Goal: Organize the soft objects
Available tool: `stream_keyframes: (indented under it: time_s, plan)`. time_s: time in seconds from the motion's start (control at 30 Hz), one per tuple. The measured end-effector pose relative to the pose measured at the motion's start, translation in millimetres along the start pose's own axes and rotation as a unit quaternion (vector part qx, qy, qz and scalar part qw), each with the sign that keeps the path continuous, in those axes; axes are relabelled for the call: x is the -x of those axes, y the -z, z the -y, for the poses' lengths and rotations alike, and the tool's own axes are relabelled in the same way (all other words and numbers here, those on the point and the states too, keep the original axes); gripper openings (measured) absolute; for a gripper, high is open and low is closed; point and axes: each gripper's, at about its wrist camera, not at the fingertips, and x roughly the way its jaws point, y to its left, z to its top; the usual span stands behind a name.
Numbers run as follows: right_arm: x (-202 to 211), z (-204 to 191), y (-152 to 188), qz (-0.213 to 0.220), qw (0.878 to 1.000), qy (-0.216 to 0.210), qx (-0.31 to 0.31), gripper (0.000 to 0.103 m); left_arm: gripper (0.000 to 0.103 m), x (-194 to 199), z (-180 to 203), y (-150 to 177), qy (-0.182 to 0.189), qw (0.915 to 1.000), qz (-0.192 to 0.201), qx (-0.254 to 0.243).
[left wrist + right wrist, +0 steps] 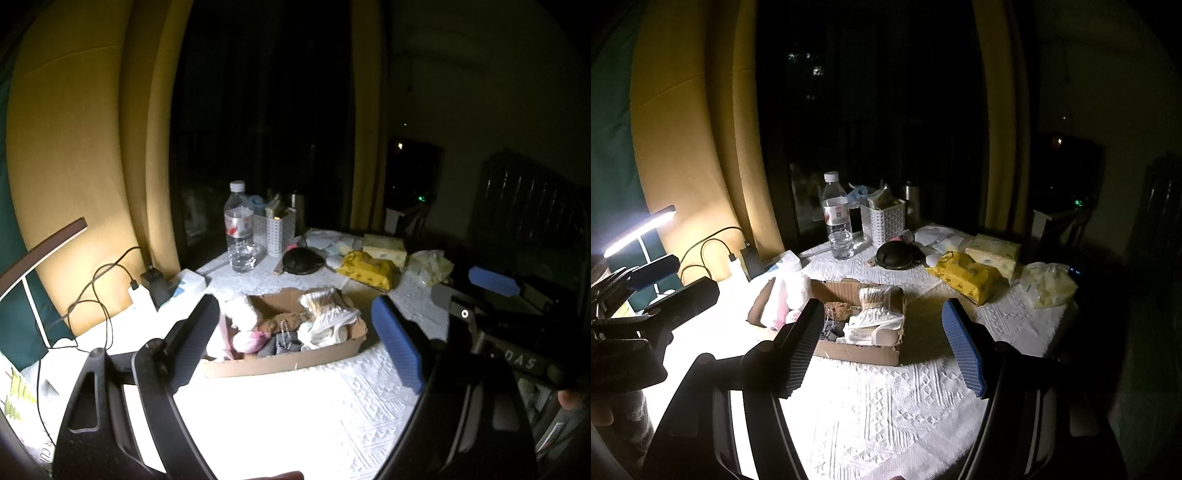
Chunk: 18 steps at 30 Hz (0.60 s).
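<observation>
1. Two grippers, the left gripper and the right gripper, are held with jaws spread wide and nothing between them.
2. The cardboard box of soft objects is found just ahead of both, on the white tablecloth.
3. The white knitted item is judged light, limp and compressible.
4. A pinch at a raised fold is advised, clear of the box wall.
</observation>
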Motion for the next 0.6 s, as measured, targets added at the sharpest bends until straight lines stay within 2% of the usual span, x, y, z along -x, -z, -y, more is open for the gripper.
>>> stream_keyframes:
  time_s: [0.6]
  plan:
    - [-3.9,2.6,2.8,-0.007,1.0,-0.005,0.002,0.069,0.086,-6.1,1.5,3.1,-0.002,1.0,-0.006,0.0]
